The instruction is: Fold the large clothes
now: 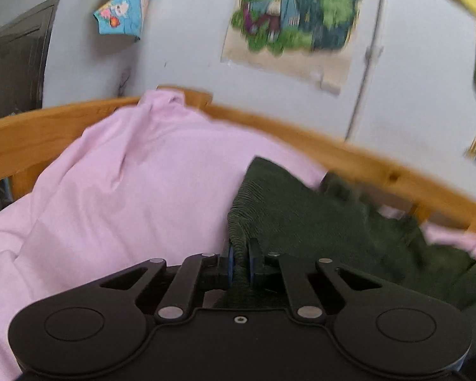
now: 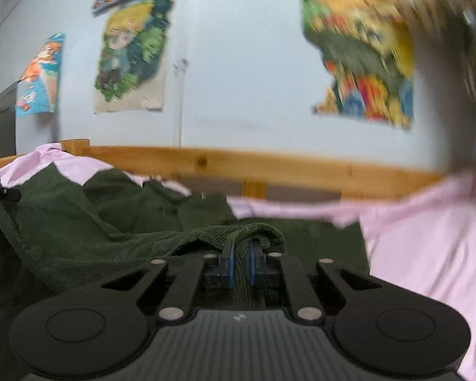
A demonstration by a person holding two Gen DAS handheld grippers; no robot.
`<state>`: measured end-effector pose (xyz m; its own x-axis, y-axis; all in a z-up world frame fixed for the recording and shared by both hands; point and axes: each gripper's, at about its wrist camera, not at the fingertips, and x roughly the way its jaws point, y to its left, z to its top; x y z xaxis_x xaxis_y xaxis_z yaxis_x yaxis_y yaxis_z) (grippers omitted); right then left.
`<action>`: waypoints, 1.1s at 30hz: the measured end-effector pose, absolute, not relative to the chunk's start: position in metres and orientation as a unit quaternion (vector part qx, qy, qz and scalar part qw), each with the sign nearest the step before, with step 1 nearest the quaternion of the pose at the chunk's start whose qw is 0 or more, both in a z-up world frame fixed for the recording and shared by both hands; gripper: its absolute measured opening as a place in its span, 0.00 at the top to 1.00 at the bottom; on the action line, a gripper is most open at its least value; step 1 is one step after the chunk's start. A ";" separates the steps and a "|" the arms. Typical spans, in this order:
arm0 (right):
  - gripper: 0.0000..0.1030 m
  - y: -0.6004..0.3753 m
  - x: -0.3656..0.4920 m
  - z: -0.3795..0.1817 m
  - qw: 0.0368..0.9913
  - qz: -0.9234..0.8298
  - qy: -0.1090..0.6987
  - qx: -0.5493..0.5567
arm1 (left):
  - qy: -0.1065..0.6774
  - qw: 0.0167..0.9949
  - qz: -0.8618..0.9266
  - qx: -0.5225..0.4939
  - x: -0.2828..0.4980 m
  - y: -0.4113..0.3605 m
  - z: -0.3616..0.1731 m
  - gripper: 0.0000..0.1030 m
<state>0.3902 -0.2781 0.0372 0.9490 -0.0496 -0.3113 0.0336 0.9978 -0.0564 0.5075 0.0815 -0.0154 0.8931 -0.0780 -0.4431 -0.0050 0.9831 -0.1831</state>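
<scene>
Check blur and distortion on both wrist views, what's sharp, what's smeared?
Left wrist: left gripper and the ribbed green garment edge it pinches are sharp; wooden rail and posters smear toward the right. Right wrist: right gripper sharp, right-hand poster heavily smeared. Fisheye bows the rail in both.

The dark green ribbed garment runs off the right and bottom edges of the left wrist view, and its pinched fold vanishes behind the black left gripper. In the right wrist view the right gripper hides the cloth between its pads, and the garment is cut off at the left edge. The colourful poster on the pale wall is smeared beyond reading. The pink bedsheet leaves the left edge.
</scene>
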 end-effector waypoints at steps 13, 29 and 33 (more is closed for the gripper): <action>0.58 -0.284 0.413 -0.014 0.975 -0.032 0.217 -0.025 | 0.197 0.976 -0.016 -0.092 0.524 0.090 0.009 0.16; 0.65 -0.282 0.443 -0.029 0.972 0.006 0.234 -0.019 | 0.149 0.988 0.033 0.041 0.568 0.039 0.023 0.97; 0.67 -0.271 0.450 -0.035 0.969 0.019 0.242 -0.047 | 0.196 0.976 0.085 0.047 0.585 0.041 0.007 0.97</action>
<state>0.4502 -0.2706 -0.0350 0.8826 0.0141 -0.4699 -0.0592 0.9949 -0.0815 0.5849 0.0412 0.0072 0.9088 0.1837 -0.3746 -0.1470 0.9813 0.1245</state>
